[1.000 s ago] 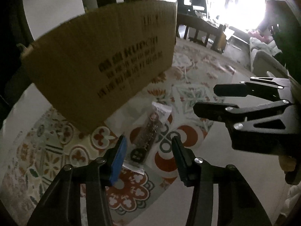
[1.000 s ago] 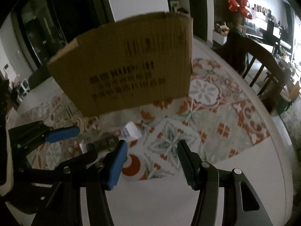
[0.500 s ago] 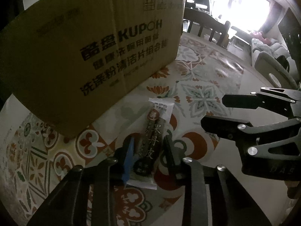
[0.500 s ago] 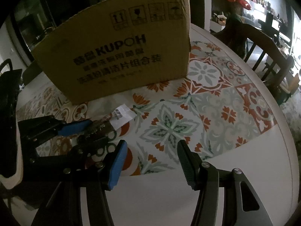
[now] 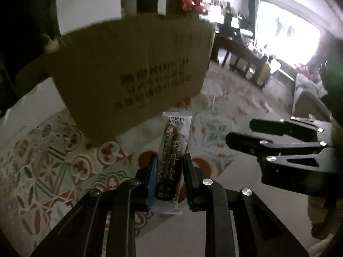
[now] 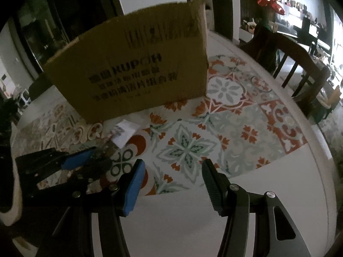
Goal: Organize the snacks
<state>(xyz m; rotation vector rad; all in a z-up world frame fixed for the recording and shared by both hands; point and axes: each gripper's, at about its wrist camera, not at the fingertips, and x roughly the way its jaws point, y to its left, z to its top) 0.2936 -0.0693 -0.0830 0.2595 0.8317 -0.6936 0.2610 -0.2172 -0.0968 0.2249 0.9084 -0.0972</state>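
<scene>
Round and white, the surface [image 6: 193, 224] has a flowery mat [image 6: 235, 124] on it, and the rim curves away on the right. Over it, the left hand-held gripper [image 5: 169, 177] is closed tight on a long snack bar [image 5: 171, 160], squeezing the bottom half of the wrapper between its fingers [image 5: 151, 180]. The top of the wrapper sticks out past the tips and points at the big cardboard box [image 5: 133, 75]. That box stands close in front, its bottom edge on the mat. The right hand-held gripper [image 6: 172, 184] is wide open with nothing in it, just beside the left one. Lots of bare mat and white top lie to the right of the box. A dark wooden chair [image 6: 295, 64] waits past the far rim, and a bright window [image 5: 287, 30] glows behind.
</scene>
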